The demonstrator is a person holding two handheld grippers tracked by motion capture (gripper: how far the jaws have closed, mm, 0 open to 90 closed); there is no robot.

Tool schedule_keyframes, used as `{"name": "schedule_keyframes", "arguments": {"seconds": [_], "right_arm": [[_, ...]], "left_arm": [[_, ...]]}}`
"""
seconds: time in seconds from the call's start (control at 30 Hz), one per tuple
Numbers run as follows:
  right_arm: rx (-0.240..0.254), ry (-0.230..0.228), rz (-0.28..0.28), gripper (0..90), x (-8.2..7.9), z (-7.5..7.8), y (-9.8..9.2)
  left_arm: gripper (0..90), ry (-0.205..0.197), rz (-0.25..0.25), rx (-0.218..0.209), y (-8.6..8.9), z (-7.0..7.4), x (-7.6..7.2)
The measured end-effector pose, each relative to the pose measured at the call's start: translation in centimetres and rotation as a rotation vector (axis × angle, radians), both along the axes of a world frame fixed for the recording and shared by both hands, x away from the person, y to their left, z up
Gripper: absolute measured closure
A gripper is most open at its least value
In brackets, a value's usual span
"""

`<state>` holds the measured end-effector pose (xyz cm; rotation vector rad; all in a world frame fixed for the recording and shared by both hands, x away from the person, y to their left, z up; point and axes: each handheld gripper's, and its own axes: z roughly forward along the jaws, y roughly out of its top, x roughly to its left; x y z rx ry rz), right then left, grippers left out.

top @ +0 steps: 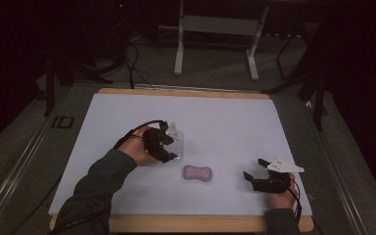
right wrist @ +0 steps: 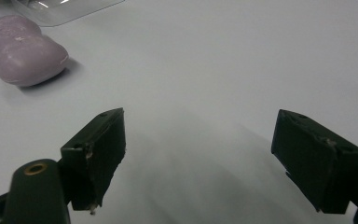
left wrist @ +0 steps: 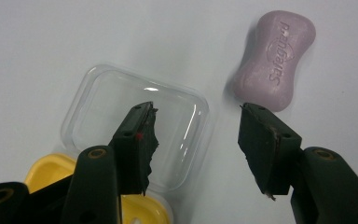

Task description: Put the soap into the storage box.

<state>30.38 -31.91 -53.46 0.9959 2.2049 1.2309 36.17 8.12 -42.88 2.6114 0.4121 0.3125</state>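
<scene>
A pinkish-purple soap bar (top: 198,173) (left wrist: 275,60) (right wrist: 23,51) lies flat on the white sheet, near the front middle. Left of it, my left gripper (top: 172,149) (left wrist: 196,105) hovers over a clear plastic lid (left wrist: 177,121) joined to a yellow soap-box base (left wrist: 51,172). One jaw stands over the lid's inside, the other outside its rim; the jaws are apart and press on nothing. My right gripper (top: 253,168) (right wrist: 199,116) rests low at the front right, open wide, with bare sheet between its jaws. The lid's edge (right wrist: 65,9) peeks in behind the soap.
The white sheet (top: 200,112) covers a wooden board whose front edge (top: 200,223) runs along the near side. Beyond the table stand a white frame's legs (top: 178,49) and loose cables on the dark floor (top: 132,63).
</scene>
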Motion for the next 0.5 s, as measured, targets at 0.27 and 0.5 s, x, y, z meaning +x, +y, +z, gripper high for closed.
{"name": "schedule_keyframes", "arguments": {"seconds": [0.27,0.5], "right_arm": [[0.0,0.0,0.001,17.4,0.01,0.0,0.0],[0.0,0.0,0.002,17.4,0.01,0.0,0.0]], "left_arm": [[46.9,-0.001,-0.012,0.009,-0.28,0.21,0.14],[47.0,-0.001,-0.021,0.011,-0.72,0.38,0.2]]}}
